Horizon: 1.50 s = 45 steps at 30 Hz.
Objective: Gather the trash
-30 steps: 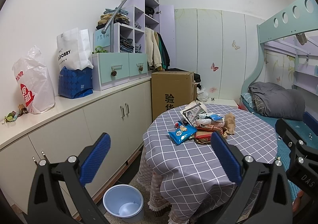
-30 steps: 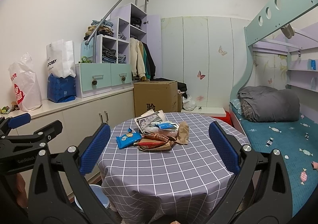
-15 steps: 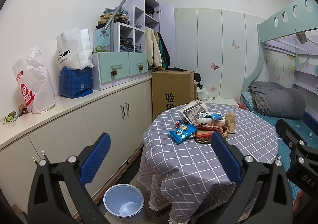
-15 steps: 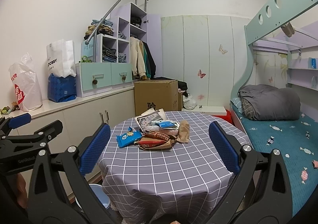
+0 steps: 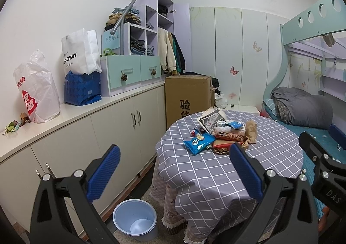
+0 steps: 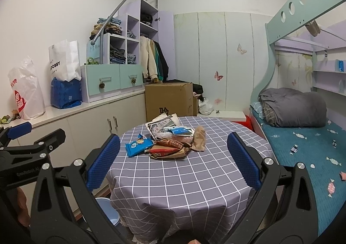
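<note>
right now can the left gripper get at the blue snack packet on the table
Probably yes, after moving closer. The left gripper is open and empty, and the blue snack packet lies flat at the pile's near left edge on the table, with only bare cloth in between.

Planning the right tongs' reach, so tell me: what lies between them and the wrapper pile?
Only bare checked tablecloth between the right tongs and the wrapper pile, per the right wrist view.

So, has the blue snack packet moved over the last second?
No. The blue snack packet lies at the pile's left edge on the checked tablecloth, as before.
</note>
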Tool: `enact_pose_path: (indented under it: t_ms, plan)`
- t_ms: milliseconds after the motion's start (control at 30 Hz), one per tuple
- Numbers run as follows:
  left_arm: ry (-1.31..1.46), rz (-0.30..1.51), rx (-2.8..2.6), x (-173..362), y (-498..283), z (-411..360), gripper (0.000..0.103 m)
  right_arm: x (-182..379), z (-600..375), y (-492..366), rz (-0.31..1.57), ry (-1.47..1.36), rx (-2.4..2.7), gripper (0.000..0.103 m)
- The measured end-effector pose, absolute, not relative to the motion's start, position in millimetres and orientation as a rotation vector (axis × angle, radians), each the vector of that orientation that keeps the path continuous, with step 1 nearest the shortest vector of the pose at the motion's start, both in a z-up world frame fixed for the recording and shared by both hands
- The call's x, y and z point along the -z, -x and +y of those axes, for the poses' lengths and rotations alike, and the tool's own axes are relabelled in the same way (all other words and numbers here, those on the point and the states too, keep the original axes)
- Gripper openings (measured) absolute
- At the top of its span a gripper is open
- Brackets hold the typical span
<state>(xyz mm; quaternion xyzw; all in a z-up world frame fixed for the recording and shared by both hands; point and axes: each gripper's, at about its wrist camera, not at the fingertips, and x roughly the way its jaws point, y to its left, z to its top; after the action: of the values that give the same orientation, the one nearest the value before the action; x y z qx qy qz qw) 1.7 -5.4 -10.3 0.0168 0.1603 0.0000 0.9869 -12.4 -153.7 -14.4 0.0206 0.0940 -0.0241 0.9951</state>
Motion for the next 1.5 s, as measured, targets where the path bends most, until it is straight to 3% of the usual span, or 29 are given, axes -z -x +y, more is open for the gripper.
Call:
enact_pose_path:
  t_ms: [867,1500]
  plan:
    - [-0.058,0.406,-0.011,29,-35,-2,0.099,31,-167,-14,0.269,-0.1,0.027,0.097]
    - [0.018,0.636,0.142,86,-185,-7,0.098,87,-193,-144,0.51,-0.136,0.046,0.097]
